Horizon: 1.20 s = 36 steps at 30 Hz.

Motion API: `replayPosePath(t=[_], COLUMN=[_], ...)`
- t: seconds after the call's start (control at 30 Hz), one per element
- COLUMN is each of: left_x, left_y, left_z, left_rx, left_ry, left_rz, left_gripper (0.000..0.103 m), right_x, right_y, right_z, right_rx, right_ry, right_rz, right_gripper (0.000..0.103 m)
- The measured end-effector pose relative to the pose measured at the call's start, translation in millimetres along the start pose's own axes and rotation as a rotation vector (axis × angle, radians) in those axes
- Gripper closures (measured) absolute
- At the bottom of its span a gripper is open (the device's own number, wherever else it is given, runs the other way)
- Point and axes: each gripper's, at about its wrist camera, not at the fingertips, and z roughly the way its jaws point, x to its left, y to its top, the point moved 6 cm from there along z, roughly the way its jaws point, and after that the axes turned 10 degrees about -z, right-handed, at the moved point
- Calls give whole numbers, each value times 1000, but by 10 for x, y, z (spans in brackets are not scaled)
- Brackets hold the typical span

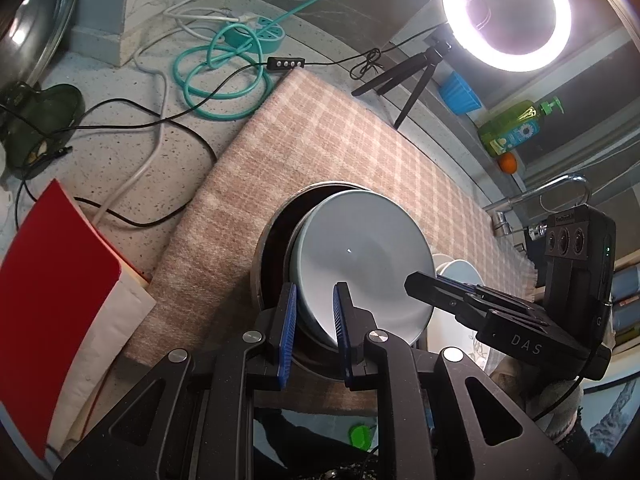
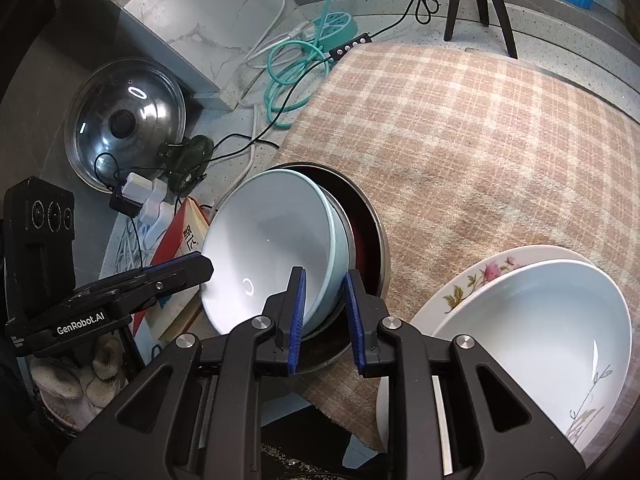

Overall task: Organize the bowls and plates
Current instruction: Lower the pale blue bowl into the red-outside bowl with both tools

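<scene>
A pale blue bowl (image 1: pixel 360 256) (image 2: pixel 272 232) stands tilted inside a dark, steel-rimmed pan (image 1: pixel 276 232) (image 2: pixel 368 232) on a pink plaid cloth (image 1: pixel 320 140) (image 2: pixel 480 140). My left gripper (image 1: pixel 316 286) is shut on the bowl's near rim, one blue pad inside and one outside. My right gripper (image 2: pixel 324 272) is shut on the opposite rim in the same way. Each gripper shows in the other's view, the right gripper (image 1: pixel 412 280) and the left gripper (image 2: pixel 204 264). Beside the pan lies a white deep plate (image 2: pixel 540 320) (image 1: pixel 456 272) on a floral plate (image 2: pixel 480 276).
Behind the cloth stand a ring light (image 1: pixel 506 12) on a tripod (image 1: pixel 416 76), a teal power strip (image 1: pixel 260 34) and looped cables. A glass pot lid (image 2: pixel 124 124), a red book (image 1: pixel 52 272), a dish soap bottle (image 1: pixel 516 126) and a faucet (image 1: pixel 560 184) surround the cloth.
</scene>
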Motion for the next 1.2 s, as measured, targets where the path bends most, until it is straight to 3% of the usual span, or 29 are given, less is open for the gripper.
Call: replayPosePath(t=[0.2, 0.3, 0.37, 0.47, 0.53, 0.67, 0.77, 0.93, 1.2], left_x=[-3, -11, -9, -10, -12, -14, -6, 39, 50], left_y=[0, 6, 8, 15, 24, 53, 79, 119, 77], left_z=[-15, -19, -24, -54, -95, -205, -268, -310, -376], left_rx=[-5, -8, -10, -15, -24, -58, -86, -108, -174], left_ry=[3, 7, 8, 3, -1, 2, 12, 30, 148], left_rz=[-3, -2, -5, -9, -11, -11, -6, -5, 83], left_gripper=[87, 87, 87, 87, 83, 51, 50, 50, 50], right_x=[22, 35, 36, 36, 38, 17, -25, -186, -348], right_y=[13, 24, 35, 50, 58, 83, 110, 103, 5], right_z=[-13, -27, -44, -82, -127, -263, -354, -453, -530], right_rx=[-2, -11, -19, -33, -47, -96, -130, -153, -174], right_ry=[-10, -14, -22, -17, -11, -27, -21, -21, -23], right_rz=[-29, -35, -43, -42, -42, -41, -22, 32, 69], right_gripper=[78, 69, 56, 54, 52, 30, 21, 21, 21])
